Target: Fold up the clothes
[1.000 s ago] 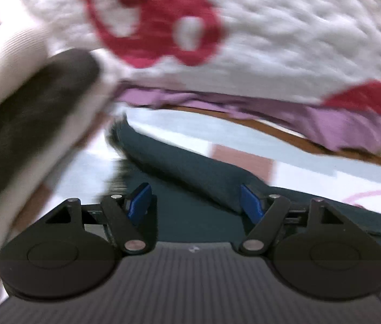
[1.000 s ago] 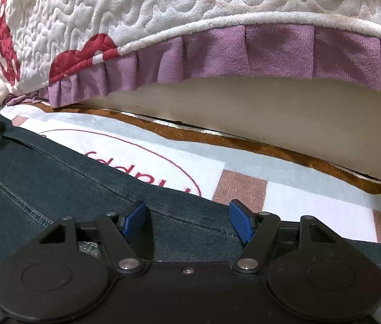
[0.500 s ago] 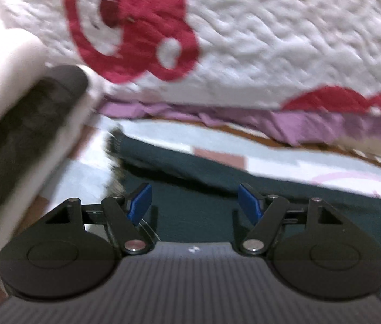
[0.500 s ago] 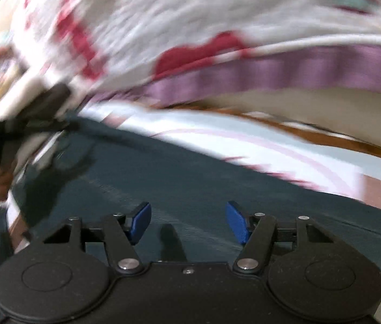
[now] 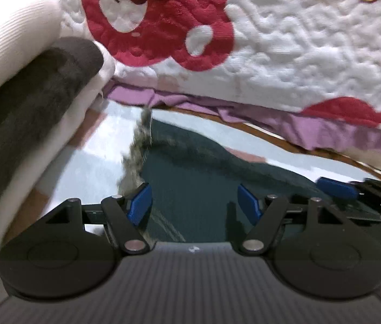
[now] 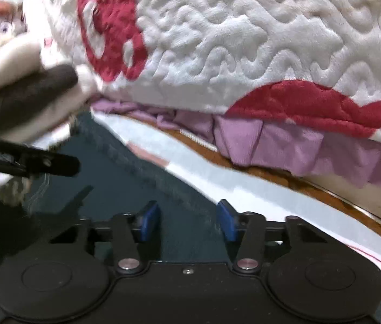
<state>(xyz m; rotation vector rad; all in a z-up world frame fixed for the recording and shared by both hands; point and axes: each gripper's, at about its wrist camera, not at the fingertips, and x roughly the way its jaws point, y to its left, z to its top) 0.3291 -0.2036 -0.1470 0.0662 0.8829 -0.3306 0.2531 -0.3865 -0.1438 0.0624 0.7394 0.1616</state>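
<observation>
Bedside floor under warm indoor light

White quilted bedspread [image 6: 244,40] with purple frill [image 6: 285,145] at 12 o'clock; pale patterned mat [image 5: 88,162] at 9.

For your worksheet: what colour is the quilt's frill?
Lilac purple frill, clearest in the right wrist view.

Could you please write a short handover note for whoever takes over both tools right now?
Left tool: open, empty, low over the frayed hem end of the dark teal denim jeans.
Right tool: open, empty, over the same jeans, close beside the left one.
The jeans lie on the pale patterned mat, along the white quilted bedspread with red appliqué.
A stack of folded white and dark grey clothes sits to the left.
Done: nothing is gripped; whether any fold is made cannot be told.
Left: grip and fold.
</observation>
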